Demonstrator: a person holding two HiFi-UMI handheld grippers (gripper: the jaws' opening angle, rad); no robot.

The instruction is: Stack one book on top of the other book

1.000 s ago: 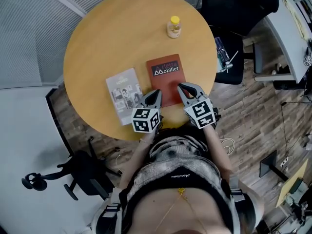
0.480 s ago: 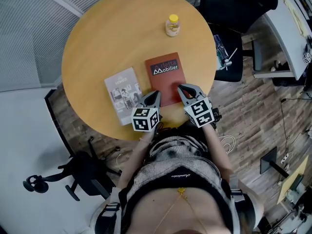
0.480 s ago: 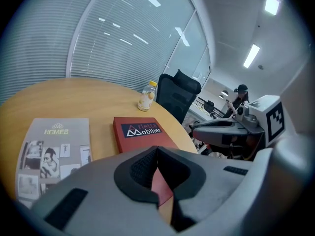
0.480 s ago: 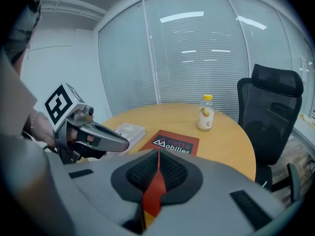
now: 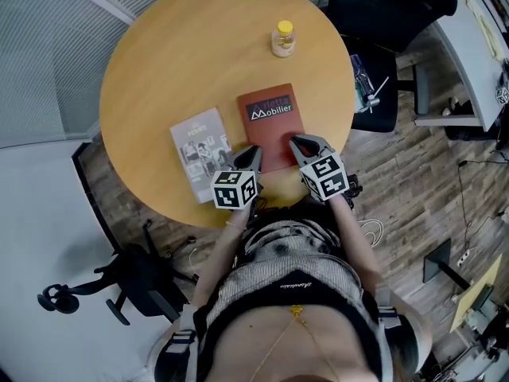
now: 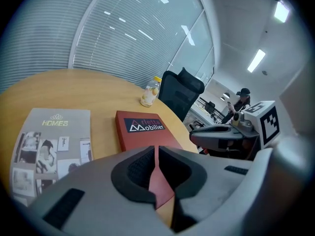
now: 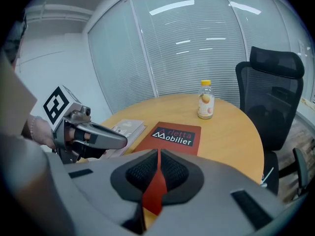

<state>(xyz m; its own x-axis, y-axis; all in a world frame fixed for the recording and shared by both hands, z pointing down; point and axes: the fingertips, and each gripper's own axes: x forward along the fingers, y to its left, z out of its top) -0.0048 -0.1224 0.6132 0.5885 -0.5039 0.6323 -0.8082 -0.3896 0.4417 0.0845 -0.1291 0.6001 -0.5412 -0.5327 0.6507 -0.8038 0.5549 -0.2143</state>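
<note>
**Both claws closed and empty over the near end of the red book**

The left claw (image 5: 253,153) has its jaws pressed together with nothing between them. Only a thin slit is left, and red cover shows through it. The right claw (image 5: 295,141) is the same: jaws together and empty. Both point forward and down at the round wooden worktop (image 5: 159,70), side by side and a little apart, each with its marker cube toward the person.

Directly under and ahead of both claw tips lies the red book (image 5: 268,122), flat on the worktop, with its white-lettered title band at the end farthest from the claws. The left claw's tip sits over the book's near left corner and the right claw's tip over its near right edge. Whether either tip touches the cover cannot be told.

Just to the left of the left claw lies the grey book (image 5: 199,153), a "HOMES" cover with small photographs. It is also flat, beside the red book and not touching it, so neither book is on the other.

Farther ahead of the claws, well beyond the red book's far end and nearest the right claw's line, a small yellow-capped bottle (image 5: 282,40) stands upright near the worktop's far rim. Past the rim, ahead and to the right of the right claw, stands a black office chair (image 5: 390,10).
</note>
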